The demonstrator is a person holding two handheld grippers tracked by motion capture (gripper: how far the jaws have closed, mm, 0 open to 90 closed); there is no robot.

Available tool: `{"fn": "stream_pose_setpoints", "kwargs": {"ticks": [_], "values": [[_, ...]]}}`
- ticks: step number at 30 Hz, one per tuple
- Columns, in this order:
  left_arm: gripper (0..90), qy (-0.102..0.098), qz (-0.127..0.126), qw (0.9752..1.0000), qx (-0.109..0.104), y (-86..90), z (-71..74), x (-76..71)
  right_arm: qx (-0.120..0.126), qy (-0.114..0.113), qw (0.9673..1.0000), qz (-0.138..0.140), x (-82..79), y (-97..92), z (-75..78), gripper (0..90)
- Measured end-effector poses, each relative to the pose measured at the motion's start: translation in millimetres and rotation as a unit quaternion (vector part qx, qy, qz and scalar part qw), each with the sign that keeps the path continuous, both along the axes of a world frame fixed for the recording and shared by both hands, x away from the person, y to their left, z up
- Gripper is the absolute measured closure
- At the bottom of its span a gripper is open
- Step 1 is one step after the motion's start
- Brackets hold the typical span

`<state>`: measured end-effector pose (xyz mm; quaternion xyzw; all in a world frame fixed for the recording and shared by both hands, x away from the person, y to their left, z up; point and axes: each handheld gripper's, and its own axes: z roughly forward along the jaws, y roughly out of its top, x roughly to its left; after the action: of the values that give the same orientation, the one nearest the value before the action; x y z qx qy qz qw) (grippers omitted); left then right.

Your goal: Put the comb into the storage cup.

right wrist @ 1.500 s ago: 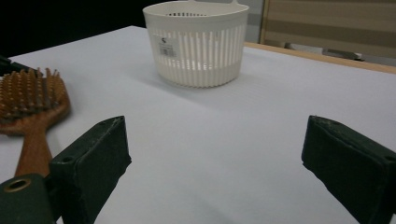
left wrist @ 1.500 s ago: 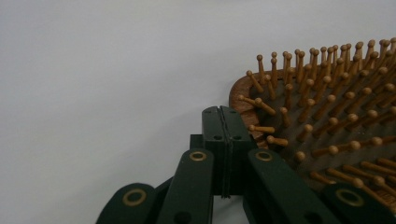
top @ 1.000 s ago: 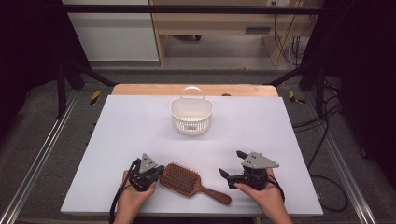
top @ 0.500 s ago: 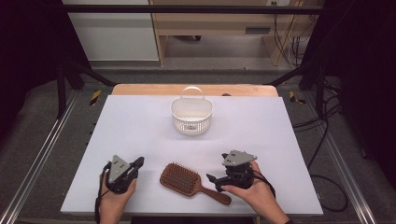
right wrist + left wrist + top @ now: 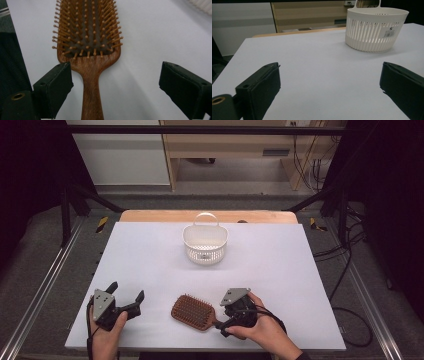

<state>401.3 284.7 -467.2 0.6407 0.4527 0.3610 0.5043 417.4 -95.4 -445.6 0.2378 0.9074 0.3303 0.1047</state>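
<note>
Brown wood makes up the hairbrush (image 5: 194, 311), which lies bristles up on the white table (image 5: 280, 270), close to the near edge and a little right of its middle. The paddle head is turned toward the left edge and the handle toward the right gripper (image 5: 226, 326). In the right gripper view the handle (image 5: 92, 100) is seen running up between the two black jaws, nearer to the left-hand pad than to the other; clear gaps are kept on both sides, so the brush is straddled but not pinched, and the jaws are held wide apart. The right gripper is carried low over the table by a hand (image 5: 262, 332) coming in from the near edge.

The left gripper (image 5: 126, 296) is held near the near-left corner, well apart from the brush. Its jaws have just been opening and are now spread wide, with nothing but bare table between them, as is seen in the left gripper view.

A white slatted basket (image 5: 205, 244) with an upright handle is stood toward the far edge, about midway along it, well apart from both grippers. A barcode sticker (image 5: 390, 32) is borne on its wall.
</note>
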Motion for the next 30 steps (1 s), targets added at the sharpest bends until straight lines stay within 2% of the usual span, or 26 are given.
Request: {"fn": "stream_pose_setpoints", "kwargs": {"ticks": [8,14,18,22,30], "values": [[2.8,0.002,-0.004,1.0000,0.001,0.2,-0.6,-0.2,-0.042,0.029,0.9984,0.026,-1.1,14.0,-9.1,26.7],[3.0,0.003,-0.013,0.9999,0.002,-0.3,-1.3,0.2,-0.067,0.047,0.9961,0.032,-5.4,22.2,-11.7,43.4],[3.1,0.003,-0.013,0.9999,0.000,-0.8,-1.3,1.2,-0.071,0.048,0.9955,0.039,-5.9,22.8,-11.6,48.9],[3.2,0.002,-0.018,0.9998,0.006,-3.1,-0.8,-0.2,-0.087,0.048,0.9941,0.042,-6.2,25.1,-12.0,54.8],[3.4,0.001,-0.023,0.9997,0.006,-4.5,-1.0,0.0,-0.106,0.048,0.9920,0.049,-6.4,28.1,-10.8,61.4]]}}
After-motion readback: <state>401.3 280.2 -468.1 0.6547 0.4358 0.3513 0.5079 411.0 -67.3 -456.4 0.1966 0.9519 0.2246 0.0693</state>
